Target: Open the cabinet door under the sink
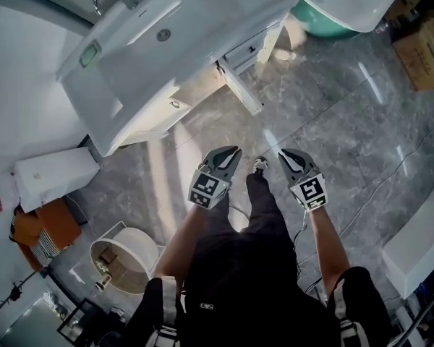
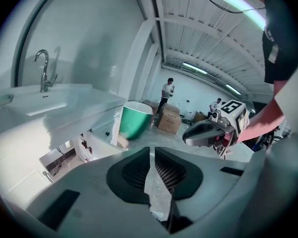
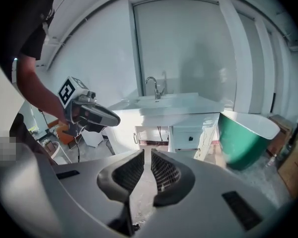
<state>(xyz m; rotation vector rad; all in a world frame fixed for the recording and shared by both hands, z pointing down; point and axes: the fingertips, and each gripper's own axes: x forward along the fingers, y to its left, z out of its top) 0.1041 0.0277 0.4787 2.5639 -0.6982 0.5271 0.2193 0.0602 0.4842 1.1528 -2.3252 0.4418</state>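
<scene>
The white sink [image 1: 152,49] sits on a white cabinet [image 1: 202,85] at the upper left of the head view. One cabinet door [image 1: 240,89] stands swung out toward the floor; in the right gripper view that door [image 3: 171,140] is edge-on beside a dark opening with pipes. A second door, to its left, has a bar handle [image 1: 175,104]. My left gripper [image 1: 233,152] and right gripper [image 1: 284,154] hover side by side over the grey floor, well short of the cabinet. Both the left gripper [image 2: 152,150] and the right gripper [image 3: 147,152] are shut, holding nothing.
A green tub [image 3: 246,135] stands right of the cabinet, with cardboard boxes [image 1: 423,53] beyond it. A white box [image 1: 54,172], an orange seat [image 1: 43,230] and a round white basin [image 1: 123,259] lie to the left. A cable [image 1: 390,168] crosses the floor. People [image 2: 166,95] stand far off.
</scene>
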